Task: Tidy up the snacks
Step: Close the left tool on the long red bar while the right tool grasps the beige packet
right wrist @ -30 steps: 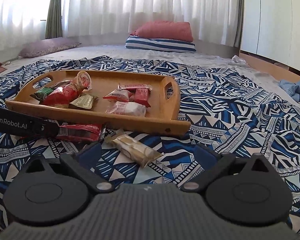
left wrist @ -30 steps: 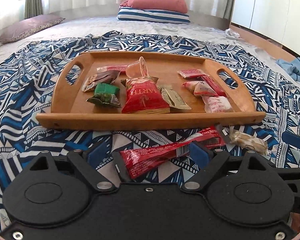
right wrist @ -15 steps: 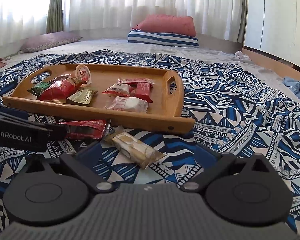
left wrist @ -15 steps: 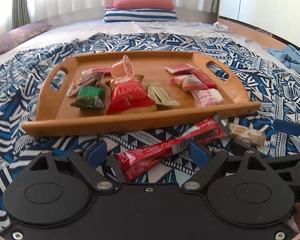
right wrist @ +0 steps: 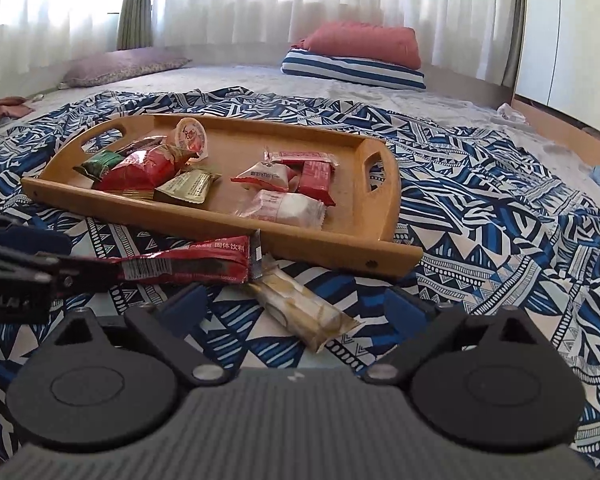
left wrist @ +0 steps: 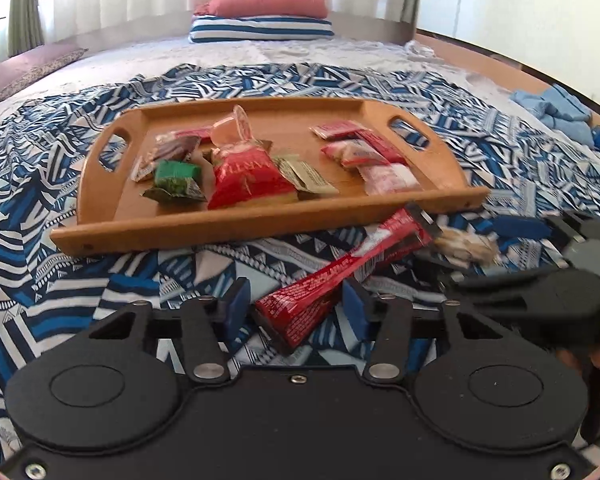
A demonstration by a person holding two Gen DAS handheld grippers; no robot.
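My left gripper is closing, and the near end of the long red sachet lies between its blue pads. The right pad seems to touch the sachet, but there is a gap at the left pad, so it is not gripped yet. The sachet lies on the patterned blue cloth, going far and right toward the near rim of the wooden tray. My right gripper is wide open and holds nothing. The beige snack bar lies between its pads, just beside the sachet's far end.
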